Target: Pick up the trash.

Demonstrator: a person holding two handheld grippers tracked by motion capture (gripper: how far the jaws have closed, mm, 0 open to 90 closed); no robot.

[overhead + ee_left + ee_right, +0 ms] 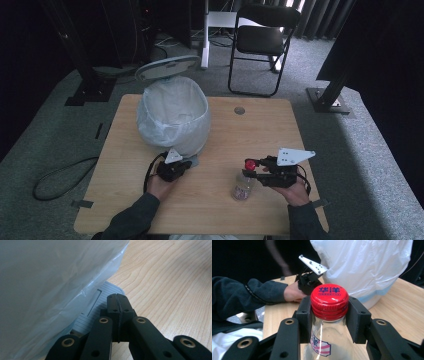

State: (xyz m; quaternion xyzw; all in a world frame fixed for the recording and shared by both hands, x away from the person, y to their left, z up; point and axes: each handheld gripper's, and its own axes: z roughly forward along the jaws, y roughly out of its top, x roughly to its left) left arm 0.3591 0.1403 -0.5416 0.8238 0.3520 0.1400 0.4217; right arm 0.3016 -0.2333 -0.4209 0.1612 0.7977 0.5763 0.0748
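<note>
Clear bottle (244, 185) upright on table (220, 125), near-right of lined bin (172, 117). Right gripper (329, 307) jaws clamp red cap (329, 296). Likely rigid, slippery, top-heavy; neck grip suits. Left gripper (117, 303) jaws closed, empty, at bin base.

A light wood-grain tabletop (260, 135) with rounded corners stands on grey carpet (350, 165), a small round grommet (239, 110) set near its far edge. A bin lined with a white plastic bag (172, 115) stands on the far left part of the tabletop, well to the left of the grommet; its grey ribbed pedal (100, 305) lies flat on the wood at the bin's near side. A clear glass bottle with a red cap (245, 182) stands upright on the near right part, well apart from the bin and nearer the person than the grommet. The wood between bin and bottle is bare.
</note>
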